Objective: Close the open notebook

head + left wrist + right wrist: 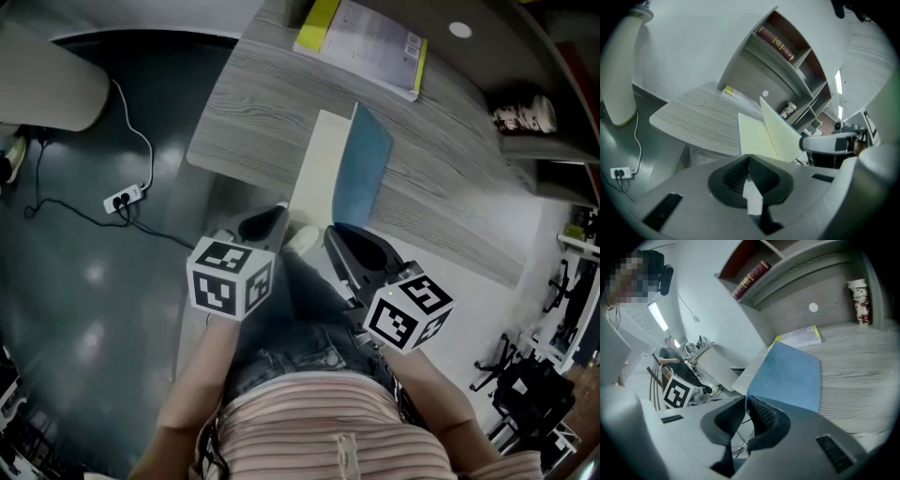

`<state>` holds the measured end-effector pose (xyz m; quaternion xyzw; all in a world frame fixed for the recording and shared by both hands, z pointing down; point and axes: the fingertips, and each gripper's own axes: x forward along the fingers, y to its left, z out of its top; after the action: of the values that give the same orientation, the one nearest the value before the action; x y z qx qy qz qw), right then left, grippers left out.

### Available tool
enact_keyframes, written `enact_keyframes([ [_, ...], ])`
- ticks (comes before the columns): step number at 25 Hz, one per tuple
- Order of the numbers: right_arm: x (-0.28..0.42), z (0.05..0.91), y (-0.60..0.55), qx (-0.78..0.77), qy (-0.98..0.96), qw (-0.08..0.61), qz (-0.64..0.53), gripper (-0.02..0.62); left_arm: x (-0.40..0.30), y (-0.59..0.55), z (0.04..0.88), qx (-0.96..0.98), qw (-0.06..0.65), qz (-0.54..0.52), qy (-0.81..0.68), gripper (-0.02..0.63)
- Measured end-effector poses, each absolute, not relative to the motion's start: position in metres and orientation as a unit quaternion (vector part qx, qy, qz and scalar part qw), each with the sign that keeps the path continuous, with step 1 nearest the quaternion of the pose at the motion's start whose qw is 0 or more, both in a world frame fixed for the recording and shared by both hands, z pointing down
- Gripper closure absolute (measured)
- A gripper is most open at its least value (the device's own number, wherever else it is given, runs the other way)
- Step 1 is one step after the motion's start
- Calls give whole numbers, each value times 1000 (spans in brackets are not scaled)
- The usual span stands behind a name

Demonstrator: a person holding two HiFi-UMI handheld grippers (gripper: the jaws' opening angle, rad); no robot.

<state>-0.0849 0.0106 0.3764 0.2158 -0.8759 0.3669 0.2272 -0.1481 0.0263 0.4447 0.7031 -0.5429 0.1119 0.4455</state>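
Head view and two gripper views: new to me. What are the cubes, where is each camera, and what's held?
A person holds a hand tool in each hand; the marker cubes are part of those tools. One camera sits on the person's head looking down; one rides on each tool, looking along its fingers. On the grey desk lie an open notebook and a yellow-edged book. The right gripper pinches the notebook's raised blue cover. The left gripper has its fingers together by the cream page; a grip there isn't clear.
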Motion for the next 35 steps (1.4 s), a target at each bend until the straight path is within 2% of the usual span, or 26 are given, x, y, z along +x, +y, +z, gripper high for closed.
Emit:
enact_keyframes([
  [35, -130, 452, 18, 170, -851, 361, 343, 551, -166, 26, 457, 675, 481, 68, -556, 594],
])
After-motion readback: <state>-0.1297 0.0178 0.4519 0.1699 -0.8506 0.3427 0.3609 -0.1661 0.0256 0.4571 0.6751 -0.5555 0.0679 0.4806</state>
